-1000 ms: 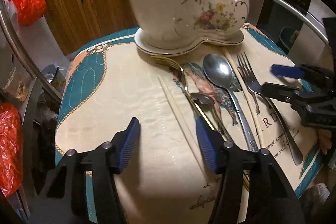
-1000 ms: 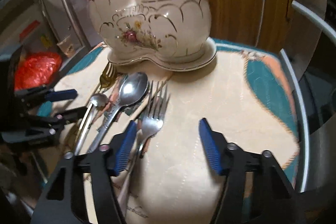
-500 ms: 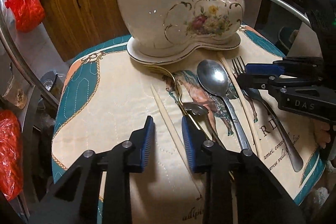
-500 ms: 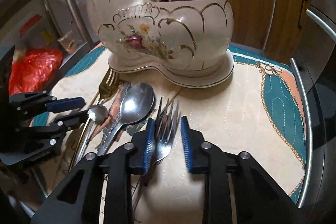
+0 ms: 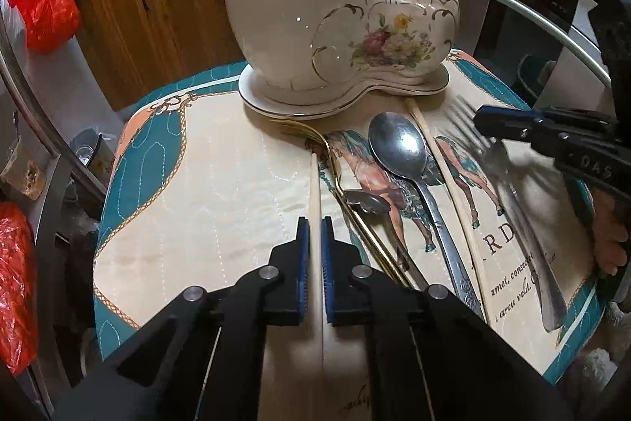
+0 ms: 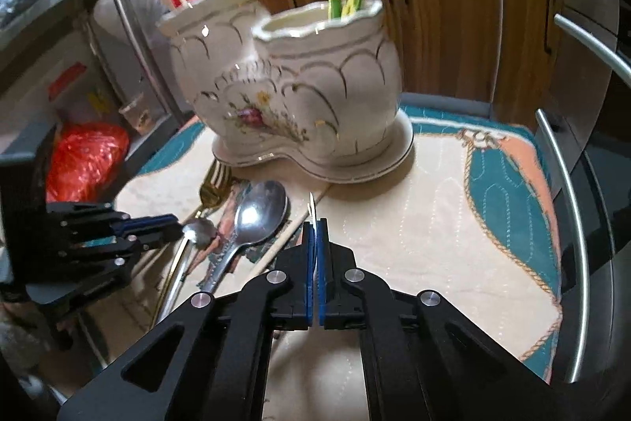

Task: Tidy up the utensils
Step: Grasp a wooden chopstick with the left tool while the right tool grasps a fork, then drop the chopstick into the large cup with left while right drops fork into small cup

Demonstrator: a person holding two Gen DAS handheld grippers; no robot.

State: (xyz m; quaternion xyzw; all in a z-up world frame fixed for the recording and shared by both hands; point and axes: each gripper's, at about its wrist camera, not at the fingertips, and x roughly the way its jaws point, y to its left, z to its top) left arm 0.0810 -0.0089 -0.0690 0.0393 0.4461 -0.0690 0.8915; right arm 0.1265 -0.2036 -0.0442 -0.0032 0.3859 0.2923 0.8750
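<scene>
Two-compartment holder (image 5: 339,26) at far edge of mat (image 5: 205,184), large spoon (image 5: 402,152) near it, chopstick (image 5: 314,192) left, fork (image 5: 508,180) right.

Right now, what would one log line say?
left gripper: shut on chopstick | right gripper: shut on fork | holder: upright

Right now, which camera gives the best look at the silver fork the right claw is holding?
The left wrist view. There the silver fork shows whole, tines to handle, though motion-blurred, lifted in the right claw. The right wrist view shows only a thin edge of the fork poking from between its shut pads.
</scene>
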